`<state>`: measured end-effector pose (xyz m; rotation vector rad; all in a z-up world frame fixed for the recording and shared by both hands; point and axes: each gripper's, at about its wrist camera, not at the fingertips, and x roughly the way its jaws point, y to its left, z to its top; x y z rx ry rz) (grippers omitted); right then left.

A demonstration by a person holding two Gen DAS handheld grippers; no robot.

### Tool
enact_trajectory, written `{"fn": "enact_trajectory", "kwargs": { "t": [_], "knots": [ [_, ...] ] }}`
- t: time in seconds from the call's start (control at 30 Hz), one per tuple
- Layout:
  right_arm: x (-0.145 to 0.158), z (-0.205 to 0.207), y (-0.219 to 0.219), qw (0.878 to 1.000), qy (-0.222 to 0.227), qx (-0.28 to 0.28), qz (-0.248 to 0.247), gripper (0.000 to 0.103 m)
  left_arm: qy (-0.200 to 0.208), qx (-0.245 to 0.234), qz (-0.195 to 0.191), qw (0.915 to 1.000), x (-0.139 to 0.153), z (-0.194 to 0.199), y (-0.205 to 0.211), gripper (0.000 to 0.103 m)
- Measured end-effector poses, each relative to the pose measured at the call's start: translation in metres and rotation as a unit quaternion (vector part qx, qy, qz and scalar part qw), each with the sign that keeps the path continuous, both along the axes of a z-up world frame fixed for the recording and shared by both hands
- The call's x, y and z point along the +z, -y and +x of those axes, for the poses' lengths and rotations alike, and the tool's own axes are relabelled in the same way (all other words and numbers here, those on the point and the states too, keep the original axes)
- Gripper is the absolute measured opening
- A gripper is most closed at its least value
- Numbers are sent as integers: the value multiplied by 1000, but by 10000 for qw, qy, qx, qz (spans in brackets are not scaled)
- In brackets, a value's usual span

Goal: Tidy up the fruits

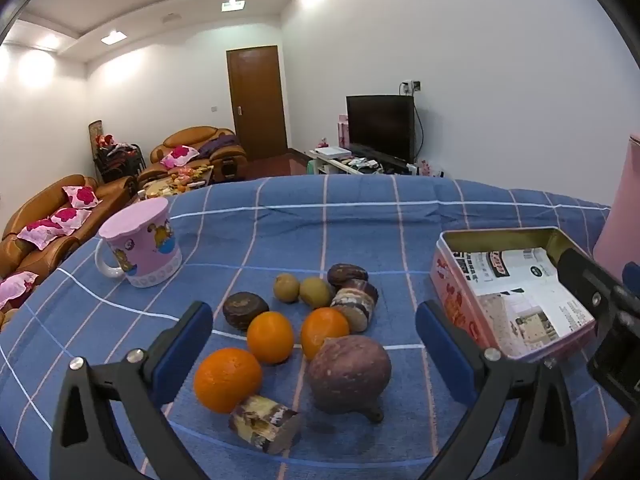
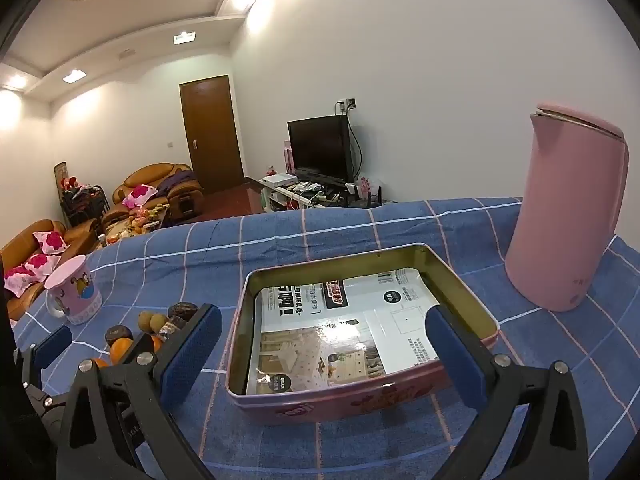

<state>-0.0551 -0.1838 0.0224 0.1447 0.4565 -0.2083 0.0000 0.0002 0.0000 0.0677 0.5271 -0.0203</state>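
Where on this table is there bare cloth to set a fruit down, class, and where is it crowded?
Bare cloth lies between the pink mug and the tin, behind the fruit pile, and between the tin and the pink kettle. The pile between the open left gripper fingers is crowded.

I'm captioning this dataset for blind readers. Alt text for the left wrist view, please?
Open left gripper hovers over fruit piled on a blue checked tablecloth: three oranges, two kiwis and brown pieces. A pink tin sits right, a pink mug left.

R wrist view: left finger [image 2: 191,350] hides most fruit [image 2: 120,347]; L view: kettle [image 1: 620,216] cut by frame edge.
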Motion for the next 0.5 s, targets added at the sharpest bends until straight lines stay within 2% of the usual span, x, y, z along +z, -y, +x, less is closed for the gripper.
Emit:
{"fn": "enact_trajectory", "kwargs": {
  "t": [0.3, 0.5],
  "knots": [
    [1, -2, -2, 10000, 86, -2, -31, 102, 47, 1, -53, 10000, -3, -9, 2, 103],
    [1, 1, -2, 10000, 51, 4, -45, 102, -74, -86, -130, 9999, -1, -1, 1, 103]
  ]
}}
